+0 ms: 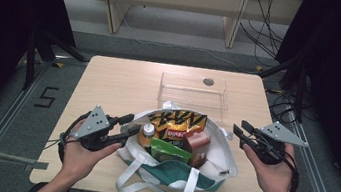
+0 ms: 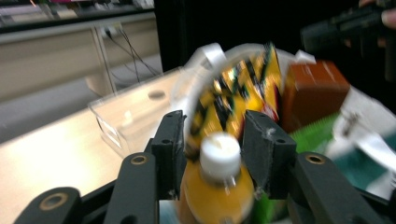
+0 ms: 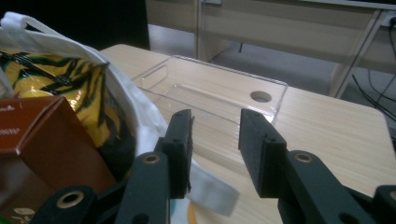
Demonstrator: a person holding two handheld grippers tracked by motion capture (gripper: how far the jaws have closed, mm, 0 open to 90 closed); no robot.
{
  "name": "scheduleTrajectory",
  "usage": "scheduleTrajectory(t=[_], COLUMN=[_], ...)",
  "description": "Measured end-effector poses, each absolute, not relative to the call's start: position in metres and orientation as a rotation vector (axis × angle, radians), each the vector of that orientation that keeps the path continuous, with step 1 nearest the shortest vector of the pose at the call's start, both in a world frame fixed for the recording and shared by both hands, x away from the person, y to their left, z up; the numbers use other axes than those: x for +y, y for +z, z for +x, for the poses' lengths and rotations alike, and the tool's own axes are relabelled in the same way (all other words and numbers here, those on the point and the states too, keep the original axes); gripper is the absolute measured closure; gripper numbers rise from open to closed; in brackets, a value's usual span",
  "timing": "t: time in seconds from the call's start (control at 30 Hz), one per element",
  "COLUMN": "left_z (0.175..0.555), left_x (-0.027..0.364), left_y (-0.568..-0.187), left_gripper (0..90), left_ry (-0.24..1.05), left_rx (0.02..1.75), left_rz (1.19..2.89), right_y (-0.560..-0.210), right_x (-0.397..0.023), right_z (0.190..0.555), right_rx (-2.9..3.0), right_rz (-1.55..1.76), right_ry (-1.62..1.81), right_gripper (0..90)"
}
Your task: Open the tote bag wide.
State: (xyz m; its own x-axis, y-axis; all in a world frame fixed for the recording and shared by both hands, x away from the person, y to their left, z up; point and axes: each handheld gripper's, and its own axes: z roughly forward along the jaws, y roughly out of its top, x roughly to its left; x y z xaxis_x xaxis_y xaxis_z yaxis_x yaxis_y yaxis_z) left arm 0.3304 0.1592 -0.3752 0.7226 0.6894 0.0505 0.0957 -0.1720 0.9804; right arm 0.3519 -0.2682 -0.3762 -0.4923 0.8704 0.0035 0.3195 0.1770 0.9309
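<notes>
Jaws apart on both sides: my left gripper (image 1: pixel 126 124) hovers at the tote bag's (image 1: pixel 223 156) left rim, its jaws standing open around the orange juice bottle's (image 2: pixel 217 186) white cap without visibly pressing it, seemingly lined up to lift it out. Upright beside the bottle sit a yellow-black chip bag (image 1: pixel 176 119), a green packet (image 1: pixel 169 150) and a brown carton (image 1: pixel 197 145). Behind, a clear tray (image 1: pixel 194 90) waits empty on the tabletop (image 1: pixel 110 82), likely their destination. My right gripper (image 1: pixel 243 133) hangs half-open, holding nothing.
</notes>
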Motion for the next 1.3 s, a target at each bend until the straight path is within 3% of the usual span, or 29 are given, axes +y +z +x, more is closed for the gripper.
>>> scheduleTrajectory(t=[0.3, 0.67, 1.03, 1.3], left_z=[0.345, 0.365, 0.374, 0.378], left_x=[0.146, 0.147, 0.147, 0.146], left_y=[-0.371, -0.383, -0.381, -0.380], left_gripper=[52.3, 68.3, 74.8, 78.3], left_ry=[0.644, 0.626, 0.626, 0.638], left_rx=[0.631, 0.655, 0.648, 0.661], left_rz=[1.769, 1.844, 1.868, 1.887], right_y=[-0.374, -0.364, -0.350, -0.364], right_x=[-0.254, -0.244, -0.237, -0.230], right_z=[0.355, 0.356, 0.363, 0.368], right_rx=[1.981, 1.981, 1.965, 2.042], right_rz=[1.042, 1.007, 0.982, 1.019], right_ry=[1.320, 1.363, 1.389, 1.361], right_gripper=[63.8, 63.5, 62.5, 61.8])
